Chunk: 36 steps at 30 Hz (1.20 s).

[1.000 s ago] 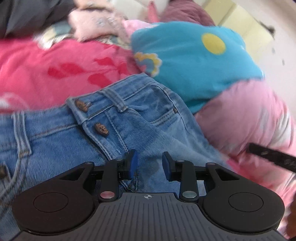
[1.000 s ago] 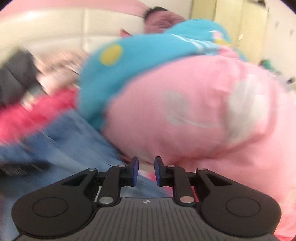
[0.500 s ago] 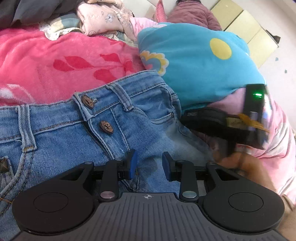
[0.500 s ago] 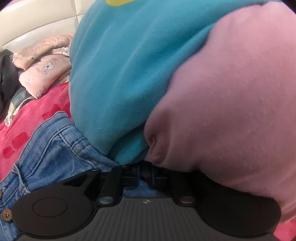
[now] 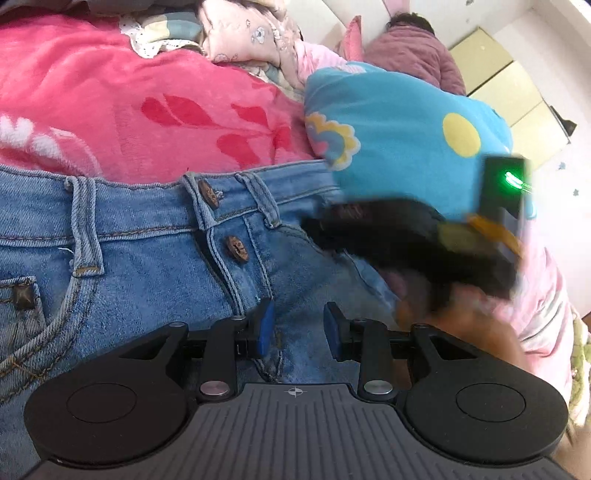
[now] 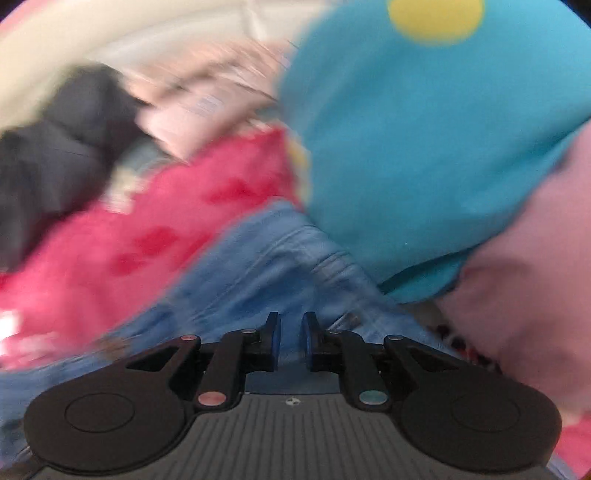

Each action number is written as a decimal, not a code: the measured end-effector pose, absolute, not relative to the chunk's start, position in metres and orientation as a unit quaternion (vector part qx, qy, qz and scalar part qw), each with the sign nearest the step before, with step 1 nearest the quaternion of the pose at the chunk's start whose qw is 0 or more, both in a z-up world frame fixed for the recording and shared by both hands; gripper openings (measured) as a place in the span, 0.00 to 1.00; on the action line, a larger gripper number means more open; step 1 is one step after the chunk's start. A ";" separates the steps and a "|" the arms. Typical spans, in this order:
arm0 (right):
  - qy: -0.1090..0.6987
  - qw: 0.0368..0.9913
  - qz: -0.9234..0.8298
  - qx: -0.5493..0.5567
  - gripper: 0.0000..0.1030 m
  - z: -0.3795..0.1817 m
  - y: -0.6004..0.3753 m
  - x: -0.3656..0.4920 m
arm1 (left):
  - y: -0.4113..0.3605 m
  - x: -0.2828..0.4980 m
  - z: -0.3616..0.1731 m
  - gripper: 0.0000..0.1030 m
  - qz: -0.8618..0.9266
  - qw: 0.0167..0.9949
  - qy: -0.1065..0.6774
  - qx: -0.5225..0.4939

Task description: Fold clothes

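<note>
Blue jeans (image 5: 147,258) lie spread on a pink fleece blanket (image 5: 129,110), waistband away from me, with two brown buttons (image 5: 208,194) on the fly. My left gripper (image 5: 298,328) rests low over the fly seam. Its jaws stand apart with flat denim showing between them, and nothing looks pinched. The right tool's blurred black body (image 5: 406,236) reaches in from the right over the waistband corner, with a hand (image 5: 472,332) behind it. In the right wrist view, my right gripper (image 6: 291,339) hovers over the jeans (image 6: 258,273) with only a narrow gap and nothing between the pads.
A blue pillow (image 5: 399,122) with a yellow dot overhangs the right end of the jeans, and a pale pink cushion (image 6: 535,277) lies under it. Pale clothes (image 5: 243,33) and a dark garment (image 6: 55,155) are piled at the back. A person in purple (image 5: 417,55) lies beyond.
The right gripper swung in from the right, passed under the pillow's edge and now sits over the jeans' waistband, jaws narrower. The left gripper stayed put but rolled, levelling the waistband.
</note>
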State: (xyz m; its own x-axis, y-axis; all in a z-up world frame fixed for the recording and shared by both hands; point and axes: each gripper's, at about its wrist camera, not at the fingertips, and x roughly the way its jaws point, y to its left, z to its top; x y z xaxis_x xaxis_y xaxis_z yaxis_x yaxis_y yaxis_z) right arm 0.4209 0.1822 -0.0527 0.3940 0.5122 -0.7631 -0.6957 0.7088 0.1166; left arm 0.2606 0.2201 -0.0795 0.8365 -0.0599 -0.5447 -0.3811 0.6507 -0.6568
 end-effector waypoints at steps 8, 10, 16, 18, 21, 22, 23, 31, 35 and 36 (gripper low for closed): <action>0.410 0.834 0.363 -0.072 0.00 -0.053 0.183 0.443 | 0.216 0.262 -0.080 0.31 0.097 0.874 0.270 -0.393; 0.408 0.833 0.371 -0.047 0.01 -0.039 0.171 0.441 | 0.217 0.262 -0.081 0.31 0.097 0.873 0.270 -0.395; 0.396 0.841 0.367 -0.029 0.17 0.011 0.103 0.421 | 0.216 0.262 -0.081 0.31 0.100 0.872 0.271 -0.395; 0.428 0.834 0.345 -0.040 0.17 0.010 0.087 0.415 | 0.215 0.262 -0.080 0.31 0.101 0.873 0.271 -0.393; 0.474 0.823 0.309 -0.053 0.17 -0.013 0.073 0.414 | 0.214 0.262 -0.080 0.31 0.104 0.874 0.270 -0.390; 0.483 0.823 0.292 -0.059 0.17 -0.025 0.071 0.418 | 0.213 0.262 -0.080 0.31 0.105 0.875 0.270 -0.388; 0.488 0.825 0.279 -0.059 0.16 -0.036 0.070 0.423 | 0.212 0.262 -0.080 0.31 0.106 0.876 0.269 -0.385; 0.471 0.844 0.247 0.073 0.10 -0.056 0.048 0.468 | 0.208 0.265 -0.080 0.31 0.108 0.884 0.268 -0.369; 0.466 0.846 0.232 0.120 0.12 -0.033 0.016 0.457 | 0.210 0.265 -0.080 0.31 0.107 0.880 0.269 -0.376; 0.470 0.842 0.233 0.128 0.12 -0.029 0.009 0.451 | 0.210 0.265 -0.080 0.31 0.107 0.880 0.270 -0.376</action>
State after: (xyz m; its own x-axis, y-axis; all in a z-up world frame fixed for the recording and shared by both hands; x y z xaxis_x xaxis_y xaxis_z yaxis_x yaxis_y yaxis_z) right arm 0.4511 0.0091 -0.0291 0.4490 0.5119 -0.7324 -0.2716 0.8591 0.4339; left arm 0.2654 0.2101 -0.0796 0.8314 -0.0140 -0.5555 -0.3914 0.6949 -0.6033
